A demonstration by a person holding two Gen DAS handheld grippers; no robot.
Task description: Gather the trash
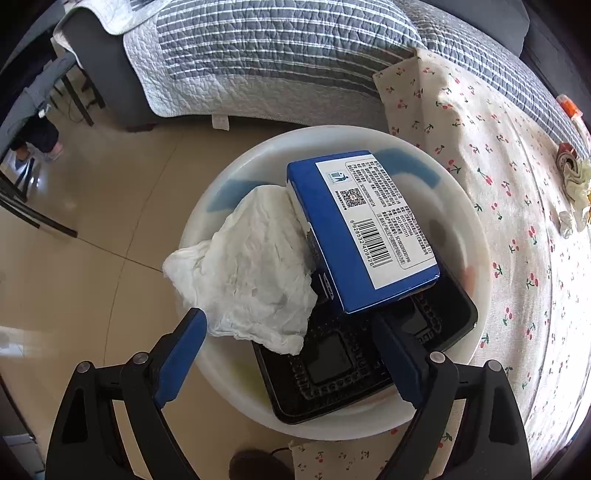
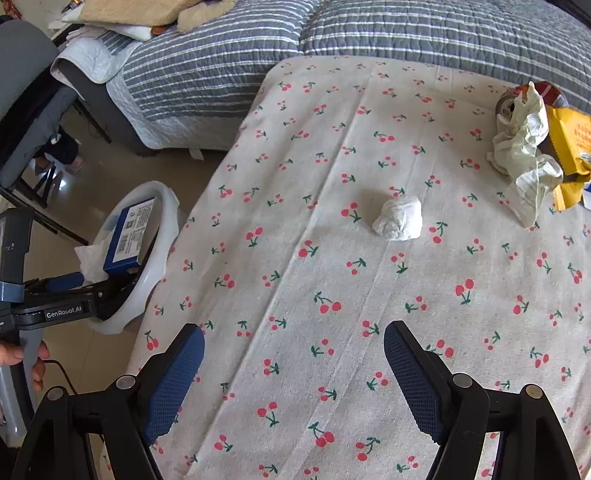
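Note:
A white bin (image 1: 461,206) stands on the floor beside the table. It holds a blue box (image 1: 354,229), a crumpled white tissue (image 1: 251,273) and a black plastic tray (image 1: 332,373). My left gripper (image 1: 291,332) is open and empty just above the bin, over the tissue and tray. The bin (image 2: 162,236) and left gripper (image 2: 66,291) also show in the right wrist view. My right gripper (image 2: 293,350) is open and empty above the cherry-print tablecloth (image 2: 332,295). A small tissue ball (image 2: 399,218) lies ahead of it. A crumpled pale wrapper (image 2: 524,155), a yellow packet (image 2: 569,147) and a can (image 2: 511,101) lie at the far right.
A sofa with a striped grey quilt (image 2: 406,29) stands behind the table. A chair (image 2: 22,74) stands on the tiled floor at the left. In the left wrist view an orange-capped item (image 1: 569,107) lies on the quilt.

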